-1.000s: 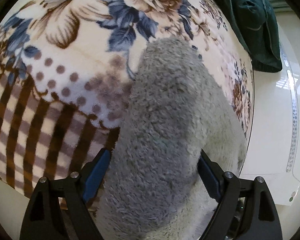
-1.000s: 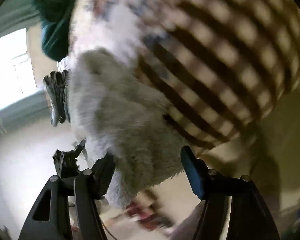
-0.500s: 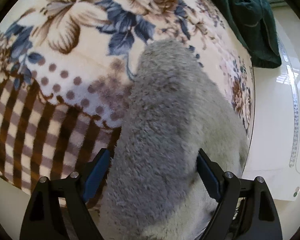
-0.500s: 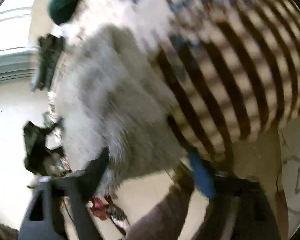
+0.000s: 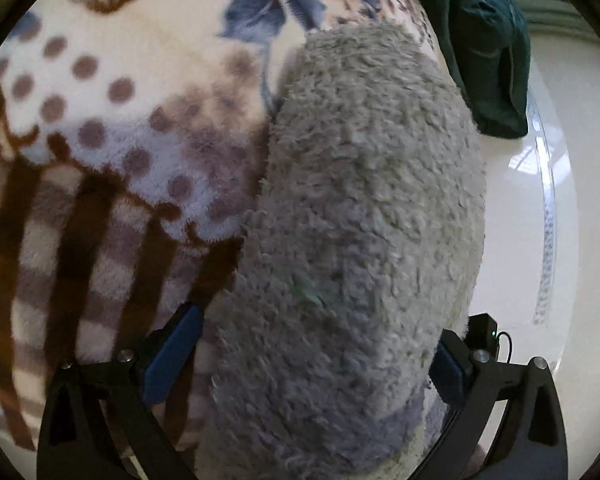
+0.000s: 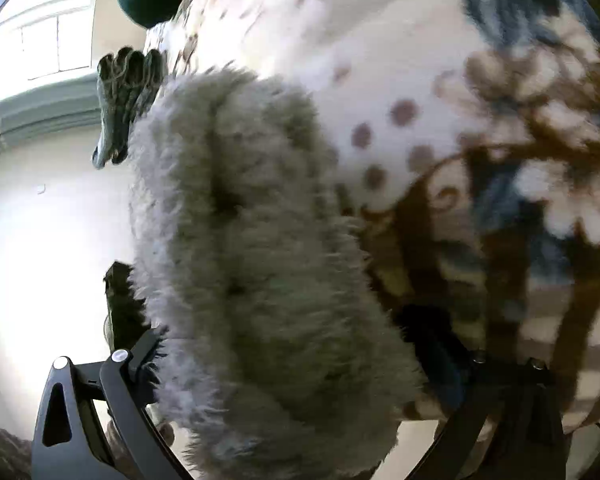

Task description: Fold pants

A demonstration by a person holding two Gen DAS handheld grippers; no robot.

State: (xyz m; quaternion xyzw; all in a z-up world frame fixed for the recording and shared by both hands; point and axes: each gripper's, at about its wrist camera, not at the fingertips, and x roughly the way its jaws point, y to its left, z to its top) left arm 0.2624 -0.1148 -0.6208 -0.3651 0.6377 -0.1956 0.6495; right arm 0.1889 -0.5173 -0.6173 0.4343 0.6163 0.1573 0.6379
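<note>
Left wrist: grey fleece pants (image 5: pixel 360 240) lie as a long bundle on the floral blanket (image 5: pixel 100 128), near its right edge, where the pale floor (image 5: pixel 548 240) begins. Long axis runs straight away from the left tool (image 5: pixel 312 364), far end pointing at the dark green garment (image 5: pixel 492 52) at the blanket's top corner. Left tool jaws have just been opening and stand wide. The near end of the pants sits between them; the left pad is clear of the fleece, right pad contact hard to call. Reads as released.

Right wrist: blurred. Same bundle runs away from the right tool (image 6: pixel 284 364), a lengthwise crease (image 6: pixel 220 184) down its middle, so likely legs folded together. A knitted grey-green item (image 6: pixel 128 100) sits just beyond the far end. Right tool jaws have just been opening; spread wide, fleece between them, no squeeze visible. Released too.

Judgement: lengthwise fold laid down and let go. Next is a crosswise fold: re-grip one end with both tools, carry it over toward the other end, keep edges square.
</note>
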